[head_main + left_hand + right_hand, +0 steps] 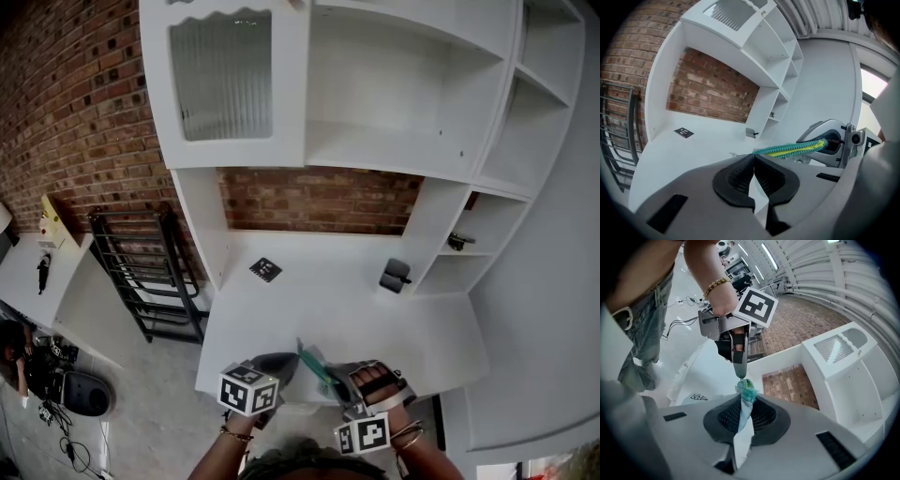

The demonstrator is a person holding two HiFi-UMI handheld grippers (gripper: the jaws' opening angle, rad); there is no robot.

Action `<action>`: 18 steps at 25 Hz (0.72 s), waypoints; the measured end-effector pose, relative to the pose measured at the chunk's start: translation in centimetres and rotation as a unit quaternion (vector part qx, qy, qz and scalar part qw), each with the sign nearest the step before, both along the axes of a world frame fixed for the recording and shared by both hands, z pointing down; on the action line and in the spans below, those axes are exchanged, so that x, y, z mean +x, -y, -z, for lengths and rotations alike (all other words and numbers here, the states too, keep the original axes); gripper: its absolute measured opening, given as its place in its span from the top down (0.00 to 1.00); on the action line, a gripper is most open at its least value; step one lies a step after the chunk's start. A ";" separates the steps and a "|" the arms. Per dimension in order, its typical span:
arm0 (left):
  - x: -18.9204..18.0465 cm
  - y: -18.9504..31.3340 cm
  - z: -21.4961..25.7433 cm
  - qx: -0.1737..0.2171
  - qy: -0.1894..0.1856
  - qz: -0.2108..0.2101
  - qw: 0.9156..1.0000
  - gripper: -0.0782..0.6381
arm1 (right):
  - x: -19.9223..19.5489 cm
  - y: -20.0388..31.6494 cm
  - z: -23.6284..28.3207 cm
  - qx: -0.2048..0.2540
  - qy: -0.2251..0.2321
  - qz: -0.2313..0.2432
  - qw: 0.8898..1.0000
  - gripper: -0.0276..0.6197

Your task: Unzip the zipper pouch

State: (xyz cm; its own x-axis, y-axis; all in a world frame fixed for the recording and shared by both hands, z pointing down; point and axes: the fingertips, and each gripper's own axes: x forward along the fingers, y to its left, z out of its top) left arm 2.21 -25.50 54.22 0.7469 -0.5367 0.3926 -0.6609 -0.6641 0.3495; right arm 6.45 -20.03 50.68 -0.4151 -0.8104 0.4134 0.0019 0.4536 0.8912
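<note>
Above the worktop's near edge, our left gripper and right gripper each pinch the zipper pouch, jaws closed tight.

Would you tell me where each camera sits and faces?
Head view: on the head, looking down at the desk; forearms, left gripper and right gripper show.
Left gripper view: rides the left gripper, facing the hutch and right gripper.
Right gripper view: rides the right gripper, facing the left gripper and forearm.
All share the pouch.

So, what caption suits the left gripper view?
Left gripper clamps the white zipper pouch, its teal-and-yellow zipper edge running across to the right gripper.
</note>
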 end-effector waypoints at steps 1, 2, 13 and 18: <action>-0.1 0.0 0.0 0.000 0.000 0.001 1.000 0.89 | 0.1 -0.1 0.1 0.000 0.001 -0.001 1.000 0.95; -0.1 0.1 0.0 0.000 0.001 0.001 1.000 0.89 | 0.1 -0.1 0.2 -0.001 0.002 -0.002 1.000 0.95; -1.2 0.4 -1.0 0.001 0.022 0.015 1.000 0.89 | 0.6 -0.7 0.7 -0.001 0.008 -0.002 1.000 0.95; -1.6 0.6 -1.5 -0.004 0.023 0.028 0.999 0.89 | 1.0 -0.7 1.0 -0.001 0.011 -0.003 1.000 0.95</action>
State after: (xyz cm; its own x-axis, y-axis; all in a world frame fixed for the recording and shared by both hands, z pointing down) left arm 0.61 -26.08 55.68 0.6970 -0.5730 0.4312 -0.7122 -0.6231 0.3231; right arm 7.45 -19.31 49.73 -0.4184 -0.8124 0.4061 -0.0203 0.4554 0.8900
